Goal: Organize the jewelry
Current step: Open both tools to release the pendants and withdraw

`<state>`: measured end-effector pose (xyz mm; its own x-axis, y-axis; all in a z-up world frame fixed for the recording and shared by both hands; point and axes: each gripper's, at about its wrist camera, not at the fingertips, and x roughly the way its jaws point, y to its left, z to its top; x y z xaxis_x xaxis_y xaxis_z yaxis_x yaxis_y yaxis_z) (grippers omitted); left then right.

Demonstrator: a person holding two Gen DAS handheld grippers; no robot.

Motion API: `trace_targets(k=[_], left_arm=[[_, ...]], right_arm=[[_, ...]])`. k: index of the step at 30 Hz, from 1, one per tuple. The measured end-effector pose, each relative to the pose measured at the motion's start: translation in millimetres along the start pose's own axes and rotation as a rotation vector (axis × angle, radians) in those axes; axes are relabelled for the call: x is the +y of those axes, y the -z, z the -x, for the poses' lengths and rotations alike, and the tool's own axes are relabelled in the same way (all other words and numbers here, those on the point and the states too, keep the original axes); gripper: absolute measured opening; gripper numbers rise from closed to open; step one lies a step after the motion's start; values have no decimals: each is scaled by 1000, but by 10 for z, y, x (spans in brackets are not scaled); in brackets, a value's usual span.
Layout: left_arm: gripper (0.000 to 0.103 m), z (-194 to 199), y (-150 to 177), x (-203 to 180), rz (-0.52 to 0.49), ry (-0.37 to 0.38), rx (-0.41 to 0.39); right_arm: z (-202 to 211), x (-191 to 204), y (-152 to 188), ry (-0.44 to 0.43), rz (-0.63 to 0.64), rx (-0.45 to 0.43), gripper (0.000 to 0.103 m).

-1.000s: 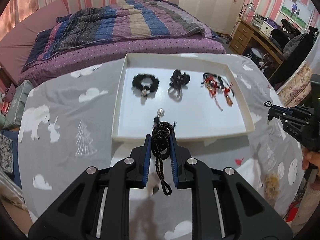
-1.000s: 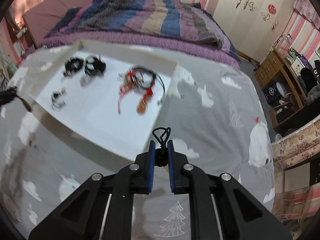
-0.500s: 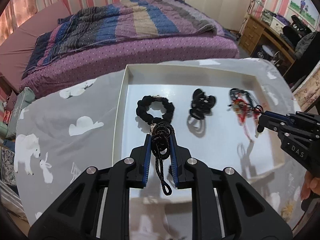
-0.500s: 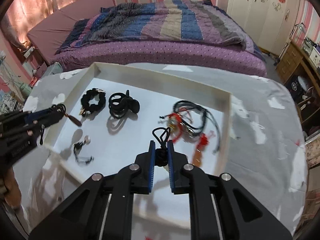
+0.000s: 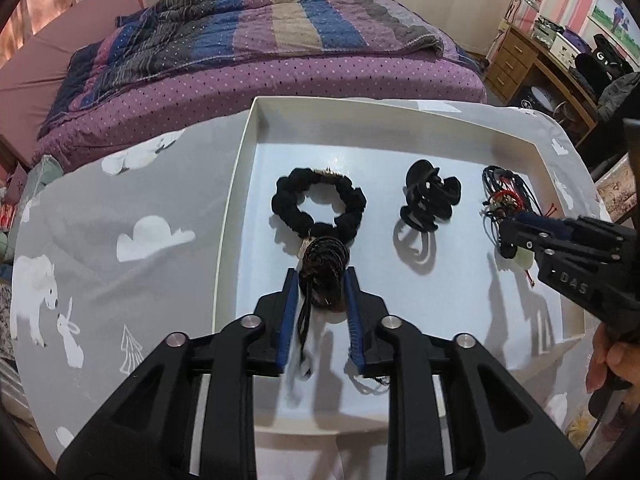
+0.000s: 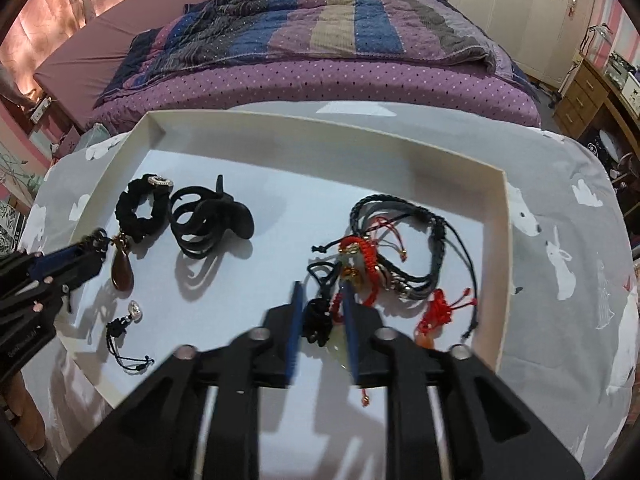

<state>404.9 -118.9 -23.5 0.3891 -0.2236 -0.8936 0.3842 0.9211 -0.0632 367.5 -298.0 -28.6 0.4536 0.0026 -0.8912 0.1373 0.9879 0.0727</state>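
two jaws opening | left gripper (image 5: 322, 276): braided cord (image 5: 323, 268) | right gripper (image 6: 322, 300): pendant cord (image 6: 318, 318)

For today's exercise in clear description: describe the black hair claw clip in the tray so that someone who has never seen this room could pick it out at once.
Find the white tray on the grey cloth in front of the bed. On its floor, the hair claw clip lies between the fluffy black scrunchie and the tangle of red and black cords. Unlike those soft neighbours, it is hard, smooth plastic with curved looping prongs.
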Motion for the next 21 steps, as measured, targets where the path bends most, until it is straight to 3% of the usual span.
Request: trace_targets(k=[2,4,8,10,14,21], left_arm=[[49,79,31,-17,3,-2,-16],[67,218,81,-45,4,-23,-50],[73,532,263,-132,6,-30,-69],[88,704,387,-173,10,-59,-85],[96,1031,697,-288,9,-104,-108],[100,1448,1374,-499,21,-42,-107]], right_arm=[[105,-8,25,14,11,-23,50],[202,-39,49,13,13,-37,52],[500,-83,199,7,17,-48,52],[636,-112,291,-1,10,-41,56],[1055,-178,598,21,32,-59,63],[1664,-359,1274,58,32,-83,76]])
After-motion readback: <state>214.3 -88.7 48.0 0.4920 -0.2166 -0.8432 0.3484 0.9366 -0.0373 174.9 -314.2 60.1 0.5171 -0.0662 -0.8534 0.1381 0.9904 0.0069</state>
